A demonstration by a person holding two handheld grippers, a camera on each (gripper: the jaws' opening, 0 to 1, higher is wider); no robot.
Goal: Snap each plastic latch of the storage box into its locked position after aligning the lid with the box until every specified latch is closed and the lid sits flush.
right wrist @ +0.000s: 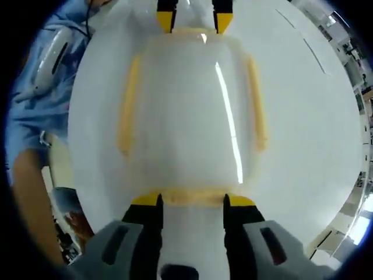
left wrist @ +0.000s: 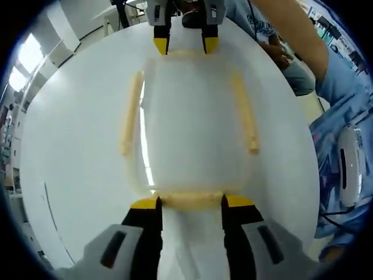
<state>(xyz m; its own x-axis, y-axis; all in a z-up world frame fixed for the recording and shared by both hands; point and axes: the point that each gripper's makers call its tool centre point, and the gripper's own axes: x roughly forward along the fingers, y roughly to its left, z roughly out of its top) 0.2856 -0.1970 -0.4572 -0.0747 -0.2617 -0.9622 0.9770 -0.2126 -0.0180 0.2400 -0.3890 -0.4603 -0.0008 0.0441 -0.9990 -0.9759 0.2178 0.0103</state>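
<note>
The left gripper (left wrist: 191,202) has its yellow-tipped jaws apart, one on each side of the near end latch (left wrist: 189,201) of the storage box (left wrist: 189,125), tips touching or just beside the rim. The right gripper (right wrist: 192,200) stands the same way at the opposite end, jaws apart around its own end latch (right wrist: 192,196); each gripper shows at the far end of the other's view. The box sits on a round white table (left wrist: 70,175) with its clear lid (right wrist: 186,111) on and apparently level. The long side latches (left wrist: 131,114) (left wrist: 246,114) look to lie flat against the sides, so I judge them closed, with the two end latches in hand. Whether those have snapped home is hard to make out through the pale, glaring plastic. A person's sleeve (left wrist: 344,76) shows beside the table.
</note>
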